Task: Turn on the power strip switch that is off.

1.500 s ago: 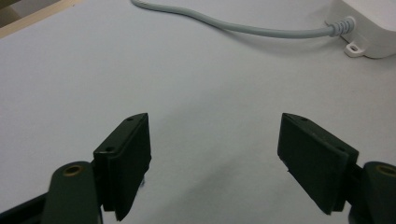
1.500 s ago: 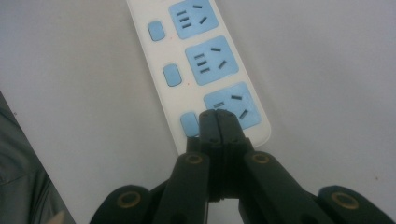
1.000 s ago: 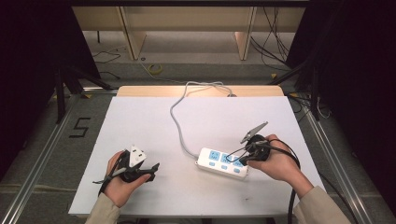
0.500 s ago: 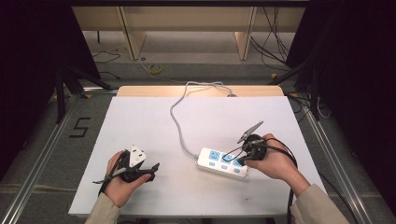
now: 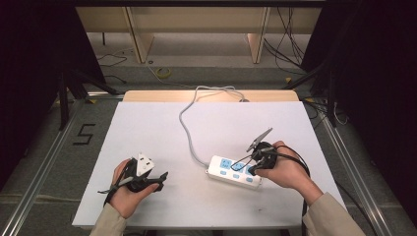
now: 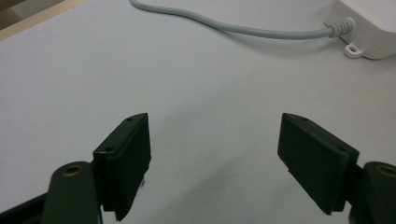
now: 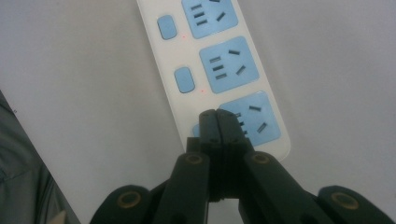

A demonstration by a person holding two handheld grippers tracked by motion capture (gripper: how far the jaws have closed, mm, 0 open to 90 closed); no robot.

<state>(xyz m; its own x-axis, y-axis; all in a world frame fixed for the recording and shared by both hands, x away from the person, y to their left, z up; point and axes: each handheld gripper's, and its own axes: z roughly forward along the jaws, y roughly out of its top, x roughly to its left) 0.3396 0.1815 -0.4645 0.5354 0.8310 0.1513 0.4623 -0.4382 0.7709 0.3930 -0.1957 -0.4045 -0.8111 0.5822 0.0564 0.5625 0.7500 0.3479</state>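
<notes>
While my right gripper (image 7: 218, 122) sits clenched with nothing between its jaws, tips over the switch beside the nearest socket of the white power strip (image 5: 234, 171), my left gripper (image 6: 215, 154) hangs released above the bare white table (image 5: 147, 123), well apart from it.

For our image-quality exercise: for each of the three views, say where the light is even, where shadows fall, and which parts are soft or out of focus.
High view: the white table is evenly lit, with dark surroundings. Left gripper view: the open left gripper casts a faint shadow between its jaws; the grey cable has a soft shadow. Right gripper view: the power strip is fairly sharp, while the shut right gripper looks softer near the lens.
</notes>
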